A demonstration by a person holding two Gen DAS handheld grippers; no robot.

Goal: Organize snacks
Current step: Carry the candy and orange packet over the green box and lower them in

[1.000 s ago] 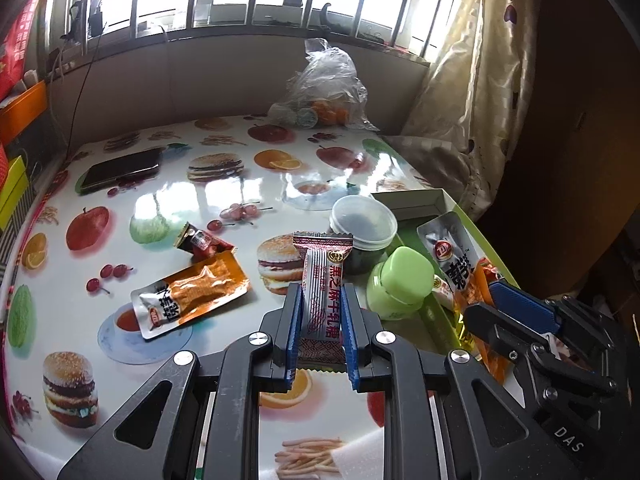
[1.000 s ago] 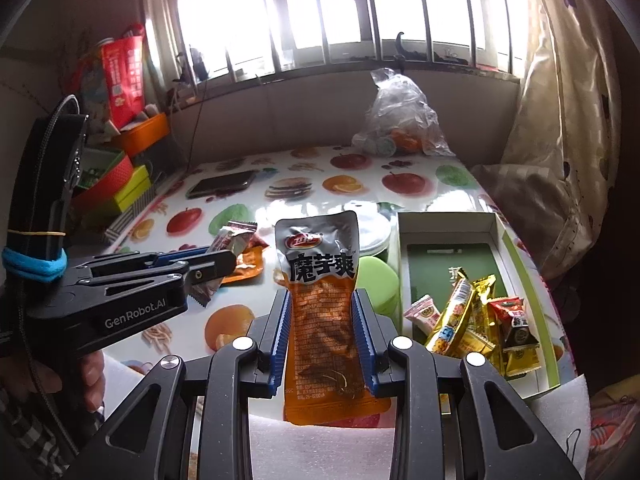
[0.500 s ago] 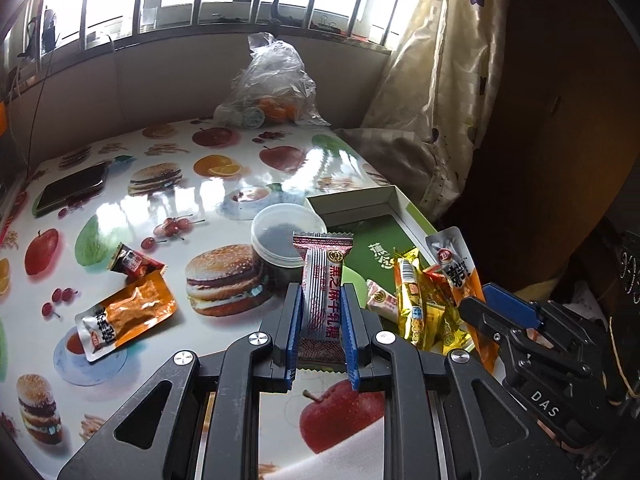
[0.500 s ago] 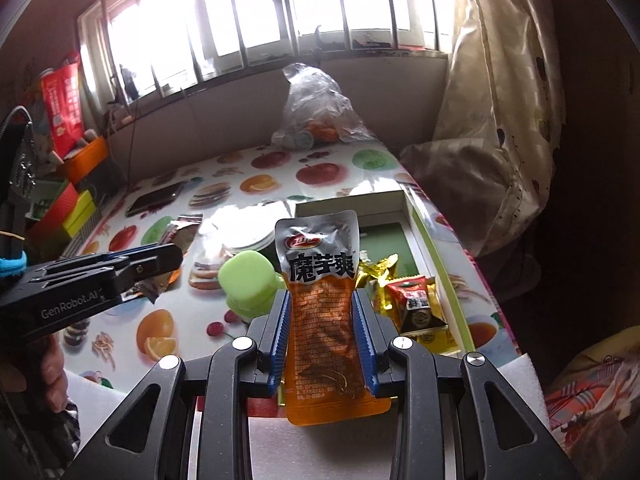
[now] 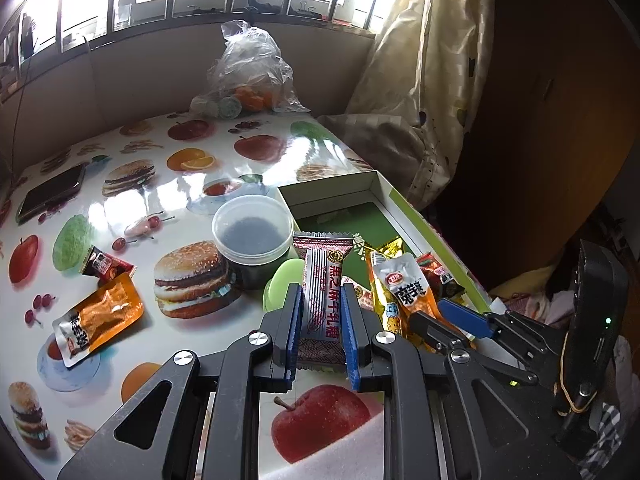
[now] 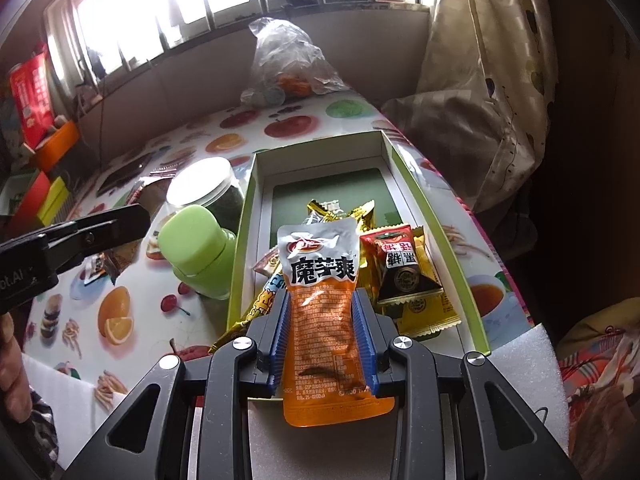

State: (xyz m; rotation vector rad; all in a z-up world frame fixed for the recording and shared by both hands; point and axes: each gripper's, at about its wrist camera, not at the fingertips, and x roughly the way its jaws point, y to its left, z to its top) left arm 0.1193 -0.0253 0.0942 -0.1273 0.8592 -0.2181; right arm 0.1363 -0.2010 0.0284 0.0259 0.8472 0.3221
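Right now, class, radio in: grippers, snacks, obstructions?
Left gripper shut on striped candy bar. Right gripper shut on orange snack pouch, over green-rimmed box. Nothing blocking.

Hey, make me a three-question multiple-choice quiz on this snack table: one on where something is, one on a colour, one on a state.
1. Where does the green-capped bottle stand?
A. Inside the box
B. On the table beside the box's left wall
C. On the windowsill

2. What colour is the lower body of the pouch in the right tongs?
A. Orange
B. Blue
C. Purple

3. What state are the left tongs in?
A. Open and empty
B. Shut on a candy bar
C. Shut on the phone

Answers: 1 B, the bottle sits on the tablecloth just outside the open box. 2 A, below its silver top the pouch is orange. 3 B, both pads press the sides of the candy bar.
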